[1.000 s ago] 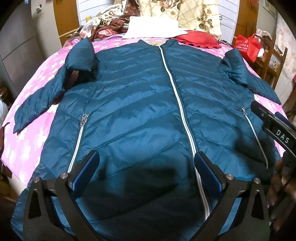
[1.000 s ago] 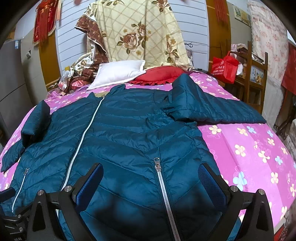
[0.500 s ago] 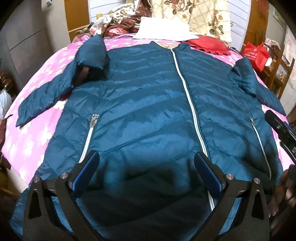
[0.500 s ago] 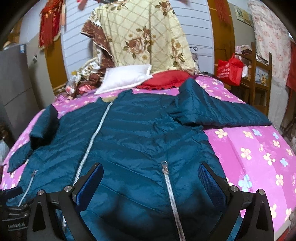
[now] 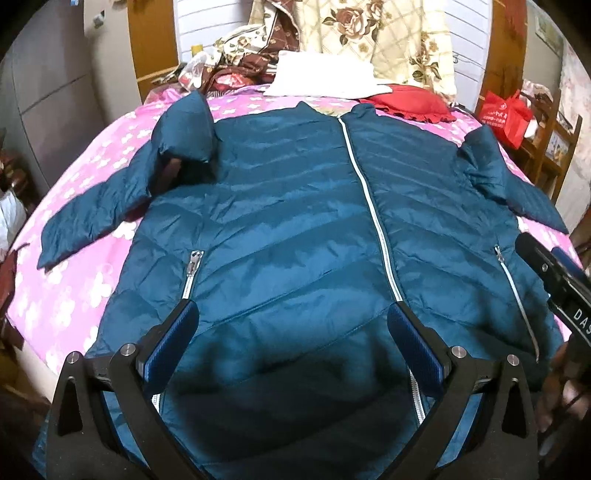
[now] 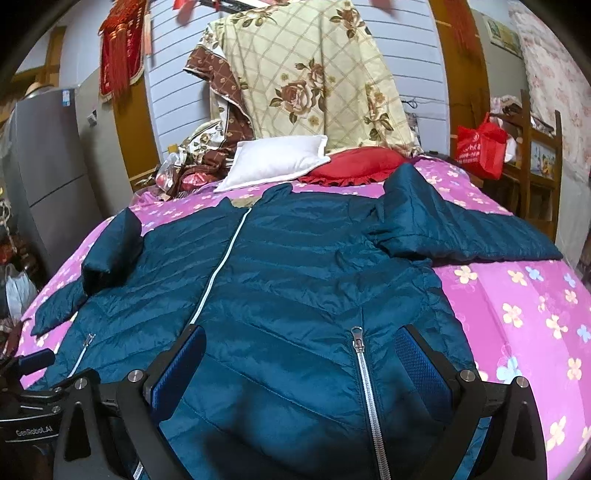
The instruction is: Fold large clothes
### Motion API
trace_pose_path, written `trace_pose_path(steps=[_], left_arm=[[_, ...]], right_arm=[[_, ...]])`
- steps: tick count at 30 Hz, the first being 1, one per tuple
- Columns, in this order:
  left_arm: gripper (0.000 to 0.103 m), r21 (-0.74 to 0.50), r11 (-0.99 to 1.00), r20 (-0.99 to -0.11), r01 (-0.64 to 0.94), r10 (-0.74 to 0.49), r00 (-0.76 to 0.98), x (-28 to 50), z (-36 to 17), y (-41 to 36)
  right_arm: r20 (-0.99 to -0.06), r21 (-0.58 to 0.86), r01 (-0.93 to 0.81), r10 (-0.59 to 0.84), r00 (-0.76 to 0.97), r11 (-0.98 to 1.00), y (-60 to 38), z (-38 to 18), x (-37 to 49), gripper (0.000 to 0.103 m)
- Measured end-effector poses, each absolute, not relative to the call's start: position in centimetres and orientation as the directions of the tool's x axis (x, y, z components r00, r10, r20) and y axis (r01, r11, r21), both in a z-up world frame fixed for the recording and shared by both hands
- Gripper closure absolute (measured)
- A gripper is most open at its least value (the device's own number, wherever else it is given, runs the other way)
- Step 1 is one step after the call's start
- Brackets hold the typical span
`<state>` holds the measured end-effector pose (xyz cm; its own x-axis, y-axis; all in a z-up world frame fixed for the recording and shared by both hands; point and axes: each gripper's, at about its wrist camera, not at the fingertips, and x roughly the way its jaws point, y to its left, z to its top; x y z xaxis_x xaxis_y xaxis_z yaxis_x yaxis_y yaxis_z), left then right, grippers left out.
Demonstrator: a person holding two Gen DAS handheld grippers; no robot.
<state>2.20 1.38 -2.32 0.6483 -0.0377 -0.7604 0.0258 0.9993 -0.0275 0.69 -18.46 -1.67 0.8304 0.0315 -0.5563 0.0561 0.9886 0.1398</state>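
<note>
A: Two grippers, and both now sit farther back from the headboard end than a second ago. In the left wrist view the teal puffer jacket (image 5: pixel 295 236) has slid down the picture, so the white pillow (image 5: pixel 325 77) and the floral quilt (image 5: pixel 384 33) hanging behind it show more fully. The right wrist view has tipped up too; the quilt now fills the top and a red tasselled hanging (image 6: pixel 122 55) has come into sight on the wall.

B: Has the jacket itself moved?

A: It has not. It lies front up, zipped, spread on the pink flowered bedsheet (image 6: pixel 524 317), collar toward the pillow and the red cushion (image 6: pixel 358 162), as before. One sleeve is bent back at the shoulder on the wardrobe side; the other stretches out flat toward the red bag (image 6: pixel 480 147).

B: Where is it relative to the tools?

A: The hem end lies under both. The left gripper (image 5: pixel 293 332) hangs over the lower front, its blue pads (image 5: pixel 170 339) straddling the panel between a pocket zipper (image 5: pixel 192 269) and the centre zipper (image 5: pixel 376 221). The right gripper (image 6: pixel 301 354) hangs over the other lower panel, with that side's pocket zipper pull (image 6: pixel 356 336) between its fingers.

B: And their grip?

A: Both stand spread wide with nothing pinched between the pads, the same spread as a second ago. Whether the lower fingers brush the fabric cannot be told. Each gripper's body shows at the edge of the other's view.
</note>
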Motion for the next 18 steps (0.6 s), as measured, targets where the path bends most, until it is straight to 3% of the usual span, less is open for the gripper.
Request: trace_pose_path(steps=[18], left_arm=[[0.0,-0.021,1.0,-0.77,-0.004,-0.013,0.638,2.68,-2.19,1.77]], right_arm=[[-0.568,0.107,0.036,0.032,0.823,0.994,-18.04,-1.77,1.04,0.001]])
